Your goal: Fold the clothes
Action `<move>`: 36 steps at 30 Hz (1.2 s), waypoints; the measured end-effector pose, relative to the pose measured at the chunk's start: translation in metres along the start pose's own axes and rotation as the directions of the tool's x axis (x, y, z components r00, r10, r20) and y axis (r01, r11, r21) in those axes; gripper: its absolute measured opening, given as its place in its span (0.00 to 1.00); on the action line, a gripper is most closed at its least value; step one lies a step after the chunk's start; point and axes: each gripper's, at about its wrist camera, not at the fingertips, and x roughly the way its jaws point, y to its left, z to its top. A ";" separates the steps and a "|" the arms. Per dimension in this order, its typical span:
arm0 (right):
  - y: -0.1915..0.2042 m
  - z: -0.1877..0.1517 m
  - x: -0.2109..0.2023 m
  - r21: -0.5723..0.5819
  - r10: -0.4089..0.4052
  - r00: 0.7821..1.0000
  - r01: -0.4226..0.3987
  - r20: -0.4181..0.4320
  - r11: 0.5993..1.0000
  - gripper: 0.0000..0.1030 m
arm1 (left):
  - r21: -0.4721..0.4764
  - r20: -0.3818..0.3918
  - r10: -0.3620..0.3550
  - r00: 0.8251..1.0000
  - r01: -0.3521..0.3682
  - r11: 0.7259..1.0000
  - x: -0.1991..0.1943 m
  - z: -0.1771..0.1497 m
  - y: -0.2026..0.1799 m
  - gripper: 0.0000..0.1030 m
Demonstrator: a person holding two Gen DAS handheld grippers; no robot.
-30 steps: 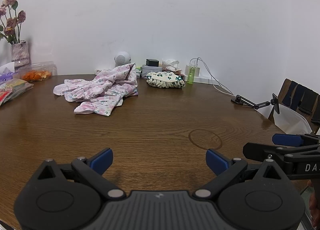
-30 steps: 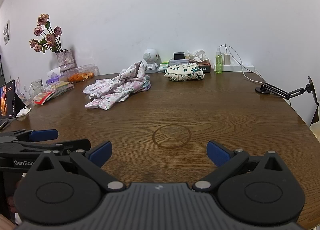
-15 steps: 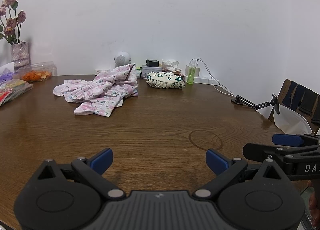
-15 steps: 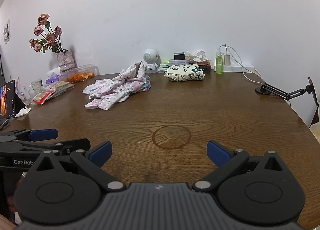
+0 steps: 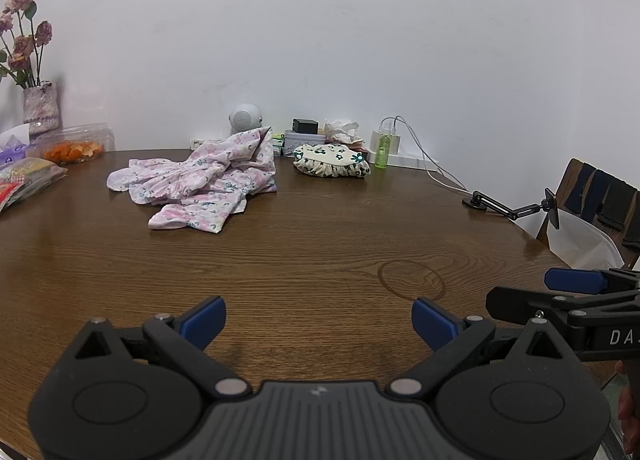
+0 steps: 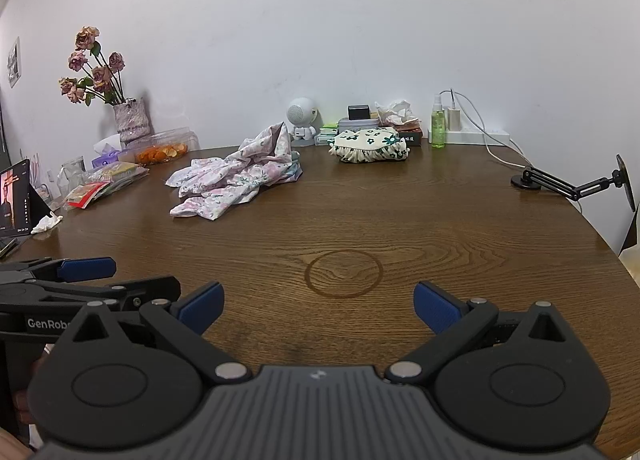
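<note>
A crumpled pink floral garment (image 5: 200, 184) (image 6: 240, 176) lies in a heap on the far left part of the round wooden table (image 5: 320, 244). A cream cloth with dark flowers (image 5: 332, 161) (image 6: 370, 145) sits bunched near the wall. My left gripper (image 5: 318, 320) hovers open over the near table edge, well short of the garment, nothing between its blue pads. My right gripper (image 6: 318, 310) is likewise open and holds nothing, just right of the left one. Each gripper shows at the side of the other's view.
Along the wall stand a vase of dried flowers (image 6: 130, 122), a tub of orange peel (image 6: 162, 150), snack bags (image 6: 104, 180), a small white robot figure (image 6: 302, 120), boxes, a green bottle (image 6: 438, 126) and a power strip. A black phone arm (image 6: 572, 184) sits at the right edge.
</note>
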 end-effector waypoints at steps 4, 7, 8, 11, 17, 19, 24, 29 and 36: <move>0.000 0.000 0.000 0.000 0.000 1.000 0.000 0.000 1.000 1.00 | -0.001 -0.003 0.002 1.000 -0.002 1.000 0.000 0.000 0.000 0.97; 0.000 0.000 0.000 -0.001 0.000 1.000 0.000 -0.001 1.000 1.00 | -0.001 -0.004 0.002 1.000 -0.002 1.000 0.000 0.000 0.000 0.97; 0.001 0.000 0.000 0.000 0.000 1.000 0.000 -0.001 1.000 1.00 | -0.001 -0.004 0.002 1.000 -0.002 1.000 0.001 0.000 0.000 0.97; 0.001 0.000 0.000 0.000 0.000 1.000 0.000 -0.002 1.000 1.00 | 0.000 -0.004 0.004 1.000 -0.004 1.000 0.001 0.000 -0.001 0.97; 0.000 -0.001 0.000 -0.001 0.000 1.000 0.000 -0.003 1.000 1.00 | -0.001 -0.006 0.001 1.000 -0.001 1.000 0.002 0.000 0.000 0.97; 0.000 -0.001 0.000 -0.002 0.000 1.000 0.000 -0.003 1.000 1.00 | -0.004 -0.008 -0.002 1.000 0.002 1.000 0.002 -0.001 0.001 0.97; 0.000 0.000 0.000 -0.005 -0.001 1.000 0.001 -0.002 1.000 1.00 | -0.007 -0.009 -0.004 1.000 0.004 1.000 0.003 -0.001 0.002 0.97; 0.002 0.000 0.000 -0.007 -0.001 1.000 0.001 -0.002 1.000 1.00 | -0.006 -0.009 -0.003 1.000 0.003 1.000 0.003 -0.001 0.001 0.97; 0.002 0.000 0.000 -0.008 0.000 1.000 0.000 -0.003 1.000 1.00 | -0.002 -0.014 -0.003 1.000 0.003 1.000 0.004 -0.002 0.000 0.97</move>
